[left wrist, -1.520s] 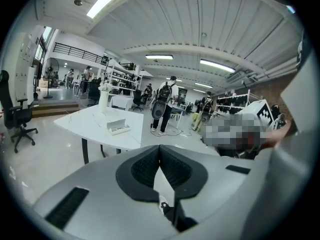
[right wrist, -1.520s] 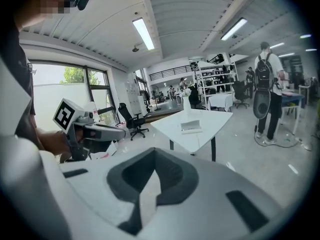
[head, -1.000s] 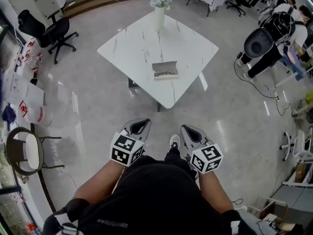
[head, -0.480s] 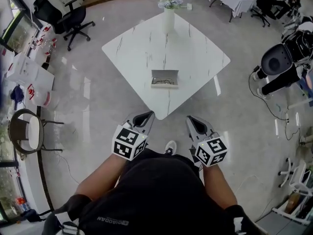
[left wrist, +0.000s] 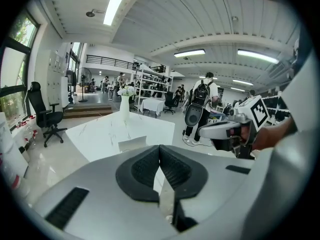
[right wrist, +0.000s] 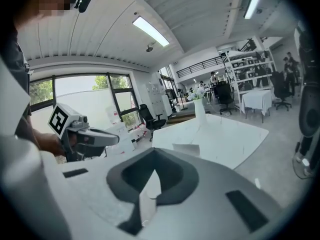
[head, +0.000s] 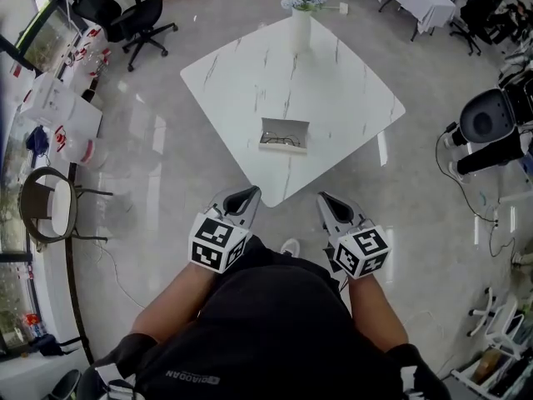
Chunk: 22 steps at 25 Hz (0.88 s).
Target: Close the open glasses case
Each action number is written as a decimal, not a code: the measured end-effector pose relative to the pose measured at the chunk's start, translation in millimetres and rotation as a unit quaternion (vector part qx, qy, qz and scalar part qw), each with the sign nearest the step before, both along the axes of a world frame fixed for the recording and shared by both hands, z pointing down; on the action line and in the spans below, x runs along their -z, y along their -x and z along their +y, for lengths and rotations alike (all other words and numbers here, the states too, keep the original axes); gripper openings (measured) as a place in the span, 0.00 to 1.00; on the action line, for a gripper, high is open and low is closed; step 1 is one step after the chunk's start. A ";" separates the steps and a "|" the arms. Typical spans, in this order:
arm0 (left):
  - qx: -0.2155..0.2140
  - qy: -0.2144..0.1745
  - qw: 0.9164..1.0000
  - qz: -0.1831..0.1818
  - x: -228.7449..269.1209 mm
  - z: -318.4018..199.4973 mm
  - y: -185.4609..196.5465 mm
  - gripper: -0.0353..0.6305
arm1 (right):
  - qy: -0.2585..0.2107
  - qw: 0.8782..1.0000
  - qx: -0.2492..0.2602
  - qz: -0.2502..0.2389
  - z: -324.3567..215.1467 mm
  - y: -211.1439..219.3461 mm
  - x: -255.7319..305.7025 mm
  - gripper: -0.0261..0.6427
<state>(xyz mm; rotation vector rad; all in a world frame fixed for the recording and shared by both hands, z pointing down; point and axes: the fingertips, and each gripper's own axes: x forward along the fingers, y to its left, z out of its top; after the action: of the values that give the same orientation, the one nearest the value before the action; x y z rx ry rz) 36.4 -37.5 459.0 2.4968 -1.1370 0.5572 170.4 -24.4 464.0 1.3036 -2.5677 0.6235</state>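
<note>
The open glasses case (head: 284, 134) lies near the front corner of the white marble table (head: 333, 90), lid up, with a pair of glasses inside. Both grippers hang low in front of the person's body, short of the table's corner and well apart from the case. My left gripper (head: 247, 193) is shut with nothing in it, pads meeting at the tip (left wrist: 159, 148). My right gripper (head: 324, 197) is shut and empty as well (right wrist: 154, 156). The case (left wrist: 132, 143) shows small and far ahead in the left gripper view, and the case (right wrist: 186, 148) likewise in the right gripper view.
A white vase of flowers (head: 301, 19) stands at the table's far corner. A black office chair (head: 125, 15) and boxes (head: 62, 119) are at the left, with a round-seat chair (head: 50, 215) nearer. A black-and-white machine (head: 500, 127) and floor cables are at the right.
The table and case have drawn closer and shifted a little right in the head view as the person walks toward them. Both grippers stay shut in front of the body.
</note>
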 end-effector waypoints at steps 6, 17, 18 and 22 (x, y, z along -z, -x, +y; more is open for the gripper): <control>-0.011 0.010 1.000 0.004 -9.7 -26.2 12.0 0.06 | 0.006 1.000 -0.008 0.007 -26.9 15.0 -4.8 0.04; -0.078 -0.001 0.997 0.017 3.3 -124.3 33.8 0.06 | 0.008 0.997 -0.069 0.031 -100.2 44.2 5.9 0.04; -0.085 0.001 0.996 0.016 1.6 -128.7 36.0 0.06 | 0.010 0.997 -0.075 0.033 -104.5 46.9 4.9 0.04; -0.115 0.000 0.993 0.012 -1.0 -145.3 44.1 0.06 | 0.014 0.995 -0.094 0.040 -121.5 58.7 2.6 0.04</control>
<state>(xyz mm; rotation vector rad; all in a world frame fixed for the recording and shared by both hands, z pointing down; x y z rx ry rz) -7.7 -182.8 460.0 2.6459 -0.8447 0.5848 111.7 -145.9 461.4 1.5412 -2.3821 0.6245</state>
